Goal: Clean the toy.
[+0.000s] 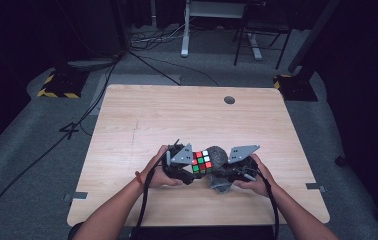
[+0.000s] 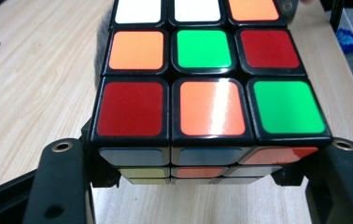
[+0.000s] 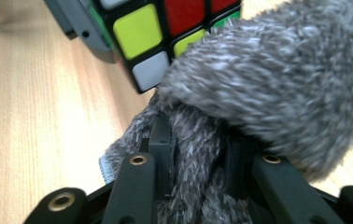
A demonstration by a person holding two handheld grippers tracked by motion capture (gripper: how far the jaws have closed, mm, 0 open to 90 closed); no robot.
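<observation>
I have the puzzle cube (image 1: 202, 162) clamped in my left tool (image 1: 189, 167), a little below the middle of the high view, just above the near half of the table (image 1: 142, 120); in the left gripper view the two black jaws squeeze its lower edge from either side, and its face of red, orange, green and white squares fills the upper part of the frame. My right tool (image 1: 225, 172) is closed on a grey fuzzy cloth (image 1: 218, 156): in the right gripper view a fold of it is pinched between the jaws at the bottom, and the rest bulges up to the right, pressed against the cube's corner of yellow, white and red squares at the upper left. I judge that I am in the middle of wiping the cube, with the cloth laid against its right side in the high view. The next move calls for a firm hold on the cube while I drag the cloth across that face, then a turn of the left wrist to bring an unwiped face to the cloth. Whether the far faces have been wiped I cannot tell.
</observation>
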